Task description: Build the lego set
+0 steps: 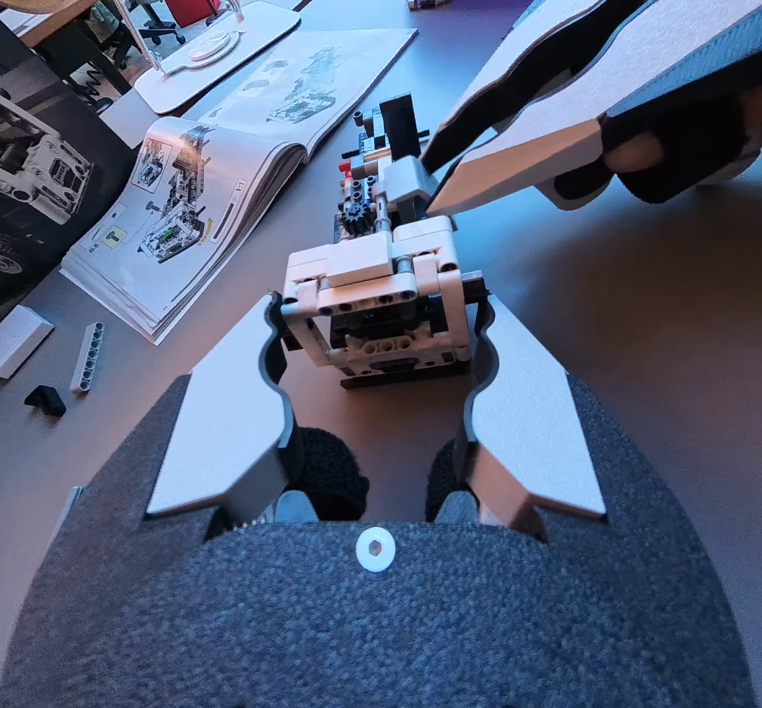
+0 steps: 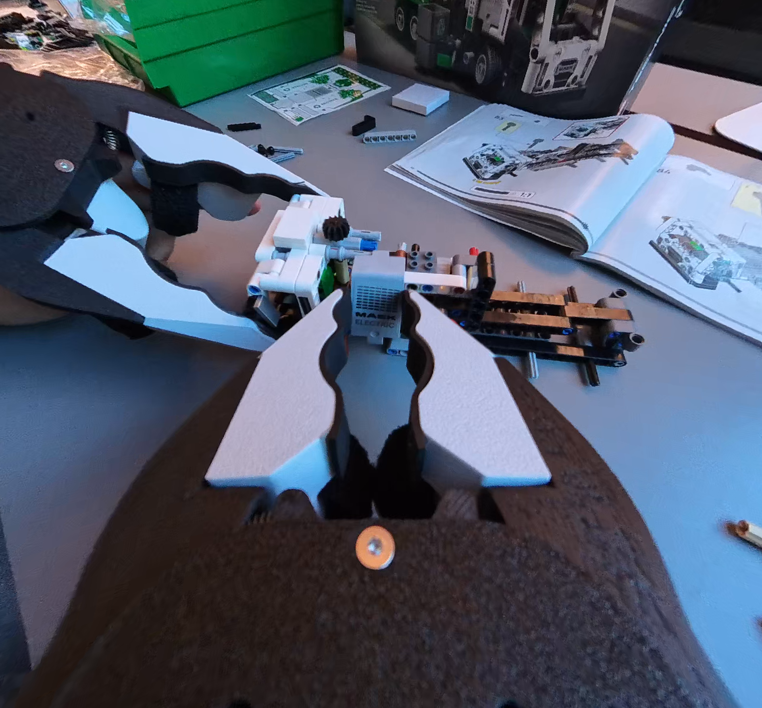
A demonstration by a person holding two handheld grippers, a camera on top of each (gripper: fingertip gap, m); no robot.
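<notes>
The partly built lego truck lies on the grey table, with a white cab at one end and a long black chassis behind it. My left gripper is shut on the white cab, one finger on each side; it also shows in the right wrist view. My right gripper is closed on the grey panel block just behind the cab. In the left wrist view it reaches in from the upper right onto that block.
An open instruction booklet lies beside the model, with the set's box behind it. A green bin, a sticker sheet, a white block, a loose grey beam and a small black piece are nearby. Spacing between my two grippers at the tips: around 5 centimeters. My left gripper's tips are some 20 centimeters from the small black piece.
</notes>
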